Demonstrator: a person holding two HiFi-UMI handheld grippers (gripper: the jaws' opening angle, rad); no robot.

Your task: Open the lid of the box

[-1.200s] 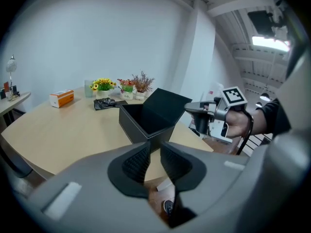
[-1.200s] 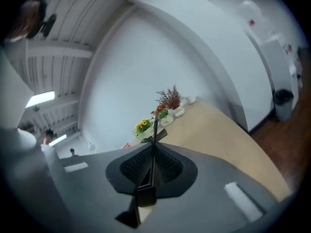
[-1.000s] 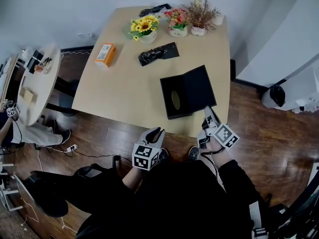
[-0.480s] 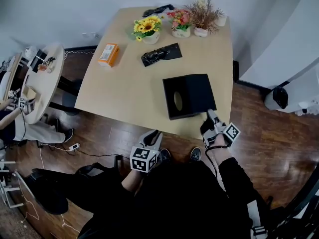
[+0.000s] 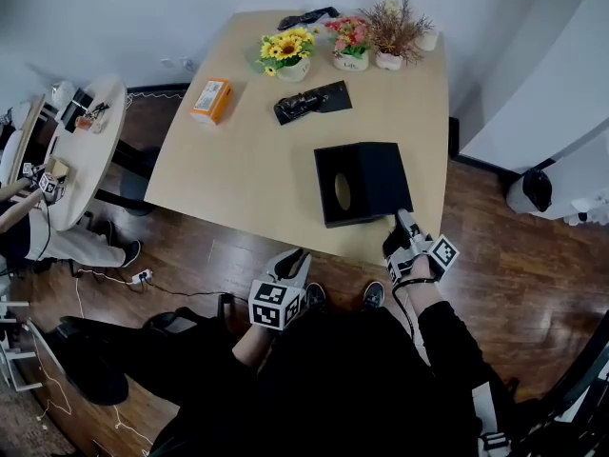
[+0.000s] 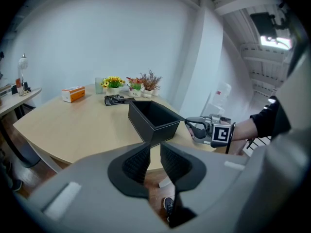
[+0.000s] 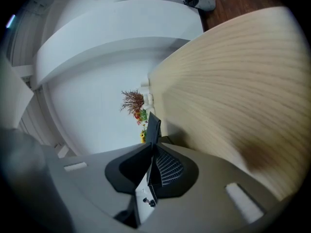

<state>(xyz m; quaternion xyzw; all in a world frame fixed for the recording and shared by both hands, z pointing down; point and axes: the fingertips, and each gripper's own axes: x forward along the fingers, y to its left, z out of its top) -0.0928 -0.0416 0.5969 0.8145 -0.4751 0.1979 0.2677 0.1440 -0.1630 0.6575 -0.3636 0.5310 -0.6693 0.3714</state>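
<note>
A black box (image 5: 341,190) stands uncovered near the front right edge of the wooden table (image 5: 247,169), a pale oval showing inside it. Its lid (image 5: 384,177) is swung out to the right, still joined along the box's right side. My right gripper (image 5: 401,215) holds the lid's front corner. In the right gripper view the thin lid edge (image 7: 153,125) runs between the jaws of that gripper (image 7: 154,149), which are opening. My left gripper (image 5: 300,253) hangs below the table's front edge, shut and empty; in the left gripper view this gripper (image 6: 154,152) points at the box (image 6: 153,123).
At the table's far end stand a sunflower pot (image 5: 284,53), a pink flower pot (image 5: 347,44) and a dried plant (image 5: 390,31). An orange carton (image 5: 211,100) and a black item (image 5: 309,101) lie mid-table. A round side table (image 5: 81,160) is at left; a white partition (image 5: 533,74) at right.
The lid has dropped from a raised tilt to lying out at the box's right. My right gripper has stayed on its front corner. The left gripper has hardly moved.
</note>
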